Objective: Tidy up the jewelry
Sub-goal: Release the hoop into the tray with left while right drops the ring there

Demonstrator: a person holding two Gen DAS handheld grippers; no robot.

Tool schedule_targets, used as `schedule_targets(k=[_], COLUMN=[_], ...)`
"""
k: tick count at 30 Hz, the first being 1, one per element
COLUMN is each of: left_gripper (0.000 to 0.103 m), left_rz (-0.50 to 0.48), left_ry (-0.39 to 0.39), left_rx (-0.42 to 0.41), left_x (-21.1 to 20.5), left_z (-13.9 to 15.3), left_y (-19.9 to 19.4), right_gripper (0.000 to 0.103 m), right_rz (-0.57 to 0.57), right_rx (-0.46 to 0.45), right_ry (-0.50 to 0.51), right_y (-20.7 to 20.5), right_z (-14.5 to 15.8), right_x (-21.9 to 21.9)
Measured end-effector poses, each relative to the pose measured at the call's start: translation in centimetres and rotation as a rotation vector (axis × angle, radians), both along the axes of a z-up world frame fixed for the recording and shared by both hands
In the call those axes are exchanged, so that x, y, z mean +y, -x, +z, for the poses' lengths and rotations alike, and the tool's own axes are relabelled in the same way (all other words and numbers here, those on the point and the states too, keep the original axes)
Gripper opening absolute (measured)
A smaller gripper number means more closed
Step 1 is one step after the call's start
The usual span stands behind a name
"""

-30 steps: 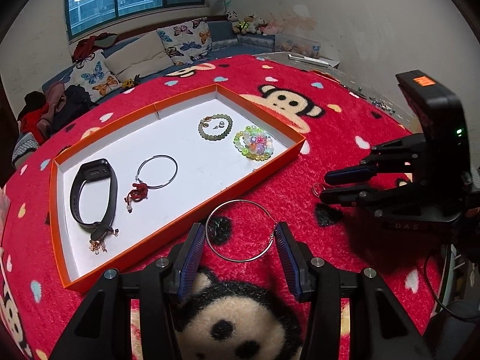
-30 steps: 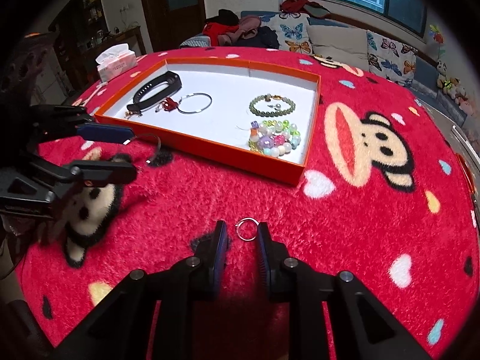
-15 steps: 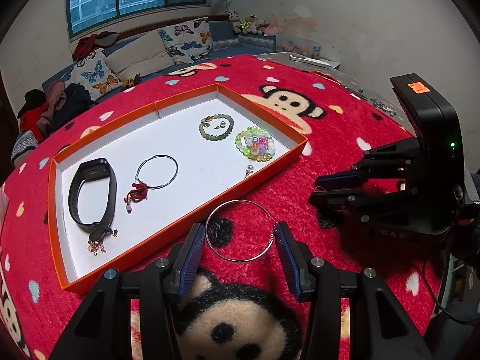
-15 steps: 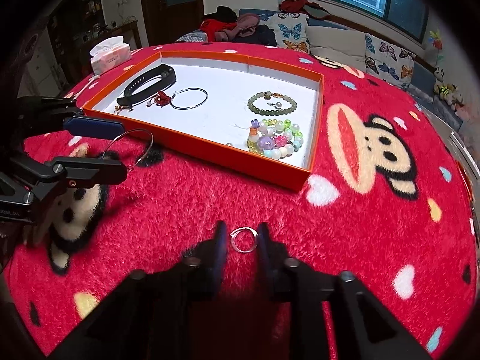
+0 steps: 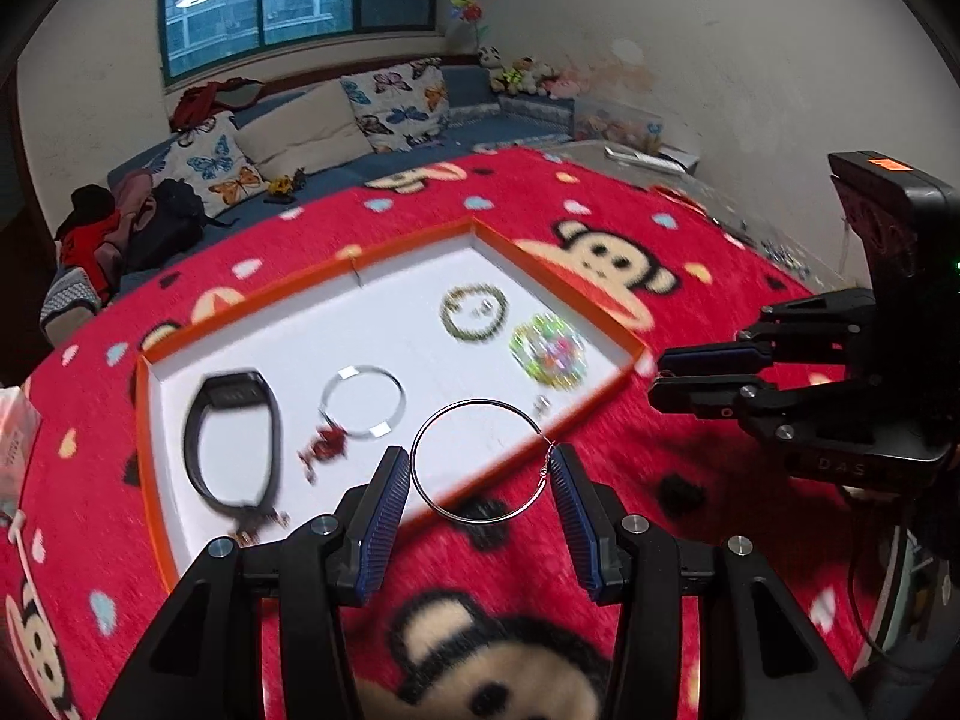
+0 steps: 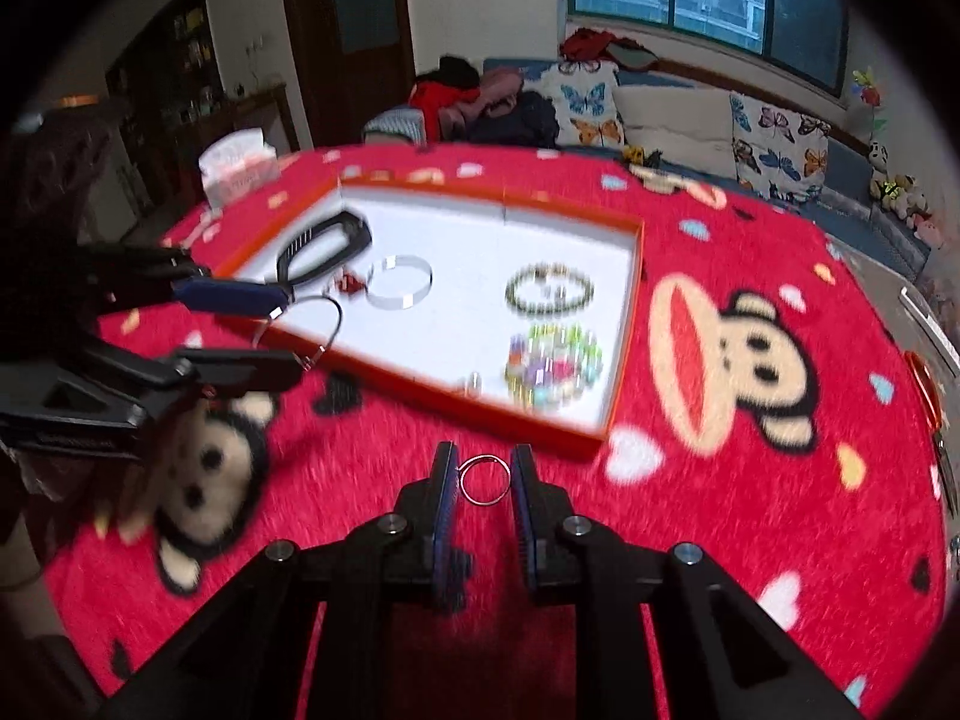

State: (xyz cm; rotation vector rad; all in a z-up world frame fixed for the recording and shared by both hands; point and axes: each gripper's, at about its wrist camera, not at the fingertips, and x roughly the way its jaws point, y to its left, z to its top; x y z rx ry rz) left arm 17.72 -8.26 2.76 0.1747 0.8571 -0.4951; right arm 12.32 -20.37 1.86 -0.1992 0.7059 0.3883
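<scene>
My left gripper [image 5: 483, 501] is shut on a large silver hoop [image 5: 480, 461], held in the air over the near wall of the orange tray [image 5: 606, 381]; this gripper also shows in the right wrist view [image 6: 258, 330]. My right gripper [image 6: 485, 480] is shut on a small silver ring [image 6: 485, 480], lifted above the red blanket near the tray's front corner; it also shows in the left wrist view [image 5: 690, 372]. In the tray lie a black band [image 5: 231, 438], a silver bangle with red charm [image 5: 363, 402], a green bead bracelet [image 5: 474, 312] and a colourful bead bracelet [image 5: 549, 351].
The tray sits on a red monkey-print blanket [image 6: 750, 480] over the table. A tissue box [image 6: 240, 171] stands at the far left corner. A sofa with cushions [image 5: 312, 132] is behind the table.
Both grippers have risen off the blanket with their rings. The left one has carried the hoop forward over the tray's near wall. The right one has lifted the ring towards the tray.
</scene>
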Motion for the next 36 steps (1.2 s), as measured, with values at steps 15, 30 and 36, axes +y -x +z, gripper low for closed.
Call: schedule_targets(k=[15, 30, 36], left_gripper=[0.052, 0.053, 0.058], left_rz=[0.080, 0.093, 0.120], left_ry=[-0.025, -0.039, -0.028], left_rx=[0.073, 0.076, 0.075], left_x=[1.2, 1.2, 1.8], left_z=[-3.0, -3.6, -2.9], left_y=[-6.2, -6.3, -5.9], right_gripper=[0.020, 0.021, 0.028], right_rz=[-0.010, -0.025, -0.028], right_rx=[0.053, 0.068, 0.054], right_ry=[-0.044, -0.022, -0.024], right_y=[-4.7, -5.0, -4.6], right_z=[-1.1, -1.8, -1.4], right_x=[0.9, 0.9, 0.9])
